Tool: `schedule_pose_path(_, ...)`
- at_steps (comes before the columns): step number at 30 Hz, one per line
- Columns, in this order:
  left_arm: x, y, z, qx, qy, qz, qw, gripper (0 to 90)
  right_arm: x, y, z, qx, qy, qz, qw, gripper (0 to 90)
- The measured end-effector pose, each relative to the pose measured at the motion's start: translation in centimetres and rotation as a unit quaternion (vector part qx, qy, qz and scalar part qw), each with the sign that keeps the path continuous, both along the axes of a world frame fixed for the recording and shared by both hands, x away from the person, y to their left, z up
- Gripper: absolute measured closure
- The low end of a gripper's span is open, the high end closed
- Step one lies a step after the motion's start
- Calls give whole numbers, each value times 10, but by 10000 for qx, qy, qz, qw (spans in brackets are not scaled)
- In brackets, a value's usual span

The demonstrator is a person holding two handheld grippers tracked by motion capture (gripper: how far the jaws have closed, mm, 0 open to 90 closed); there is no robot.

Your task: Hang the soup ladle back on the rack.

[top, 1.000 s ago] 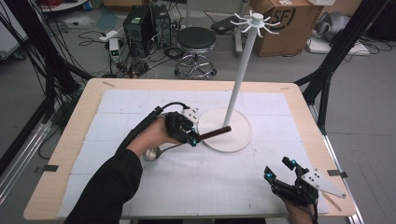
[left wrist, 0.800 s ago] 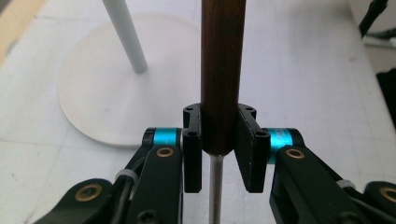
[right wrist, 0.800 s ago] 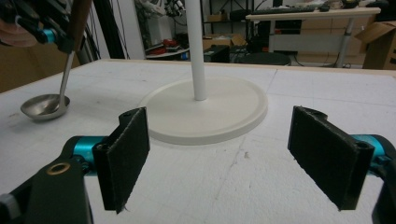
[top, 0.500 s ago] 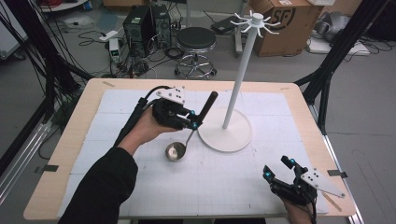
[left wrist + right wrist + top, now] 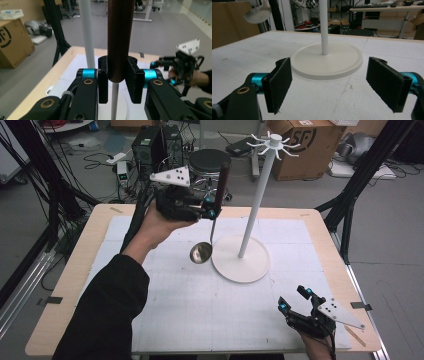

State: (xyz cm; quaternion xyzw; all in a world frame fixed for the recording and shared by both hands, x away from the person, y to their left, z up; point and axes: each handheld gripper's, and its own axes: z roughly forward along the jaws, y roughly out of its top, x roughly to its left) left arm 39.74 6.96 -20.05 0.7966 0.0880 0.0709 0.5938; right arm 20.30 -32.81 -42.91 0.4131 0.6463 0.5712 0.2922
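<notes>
A ladle with a dark wooden handle [image 5: 222,180] and a metal bowl [image 5: 201,252] hangs upright above the table, bowl downward. My left gripper [image 5: 212,212] is shut on the handle's lower end, held high over the table's far middle. In the left gripper view the pads clamp the brown handle [image 5: 119,37], with the thin metal shaft [image 5: 114,100] running down below them. The white hook stand [image 5: 255,205] rises just right of the ladle, its hooks [image 5: 274,141] at the top. My right gripper [image 5: 293,299] rests open near the front right corner, and its jaws [image 5: 329,85] face the stand's round base [image 5: 329,62].
The stand's base [image 5: 241,260] takes up the table's middle right. Behind the table are a black stool [image 5: 210,160], a cardboard box [image 5: 310,145] and a computer tower [image 5: 155,145]. Black frame legs [image 5: 350,210] stand at the far right corner.
My left hand has risen with the ladle, which swung from lying level over the stand's base to hanging upright with its bowl off the table. The right gripper has kept still.
</notes>
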Motion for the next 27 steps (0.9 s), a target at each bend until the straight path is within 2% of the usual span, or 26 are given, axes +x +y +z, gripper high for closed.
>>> schedule_pose_path(4,5,-9,13,115,-41,-14,9999,742,0,0,-1,15,26,1,10000,196)
schedule_pose_path(7,10,-18,17,90,-27,-56,9999,742,0,-1,-1,32,49,3,10000,196)
schedule_pose_path(9,15,-21,17,67,24,-63,10000,742,0,-1,-2,51,64,-1,10000,196)
schedule_pose_path(11,17,-25,17,48,-22,-29,10000,742,0,0,-3,45,70,18,10000,196)
schedule_pose_path(14,20,-30,16,32,12,-47,10000,742,1,1,-4,6,81,27,10000,196)
schedule_pose_path(19,20,-41,16,-16,46,-92,9999,743,2,0,-5,33,114,-2,9999,196)
schedule_pose_path(23,21,-45,15,-2,65,-23,10000,743,2,1,-5,23,118,22,9999,196)
schedule_pose_path(27,21,-45,13,119,86,34,9999,742,1,2,-4,32,130,17,9999,196)
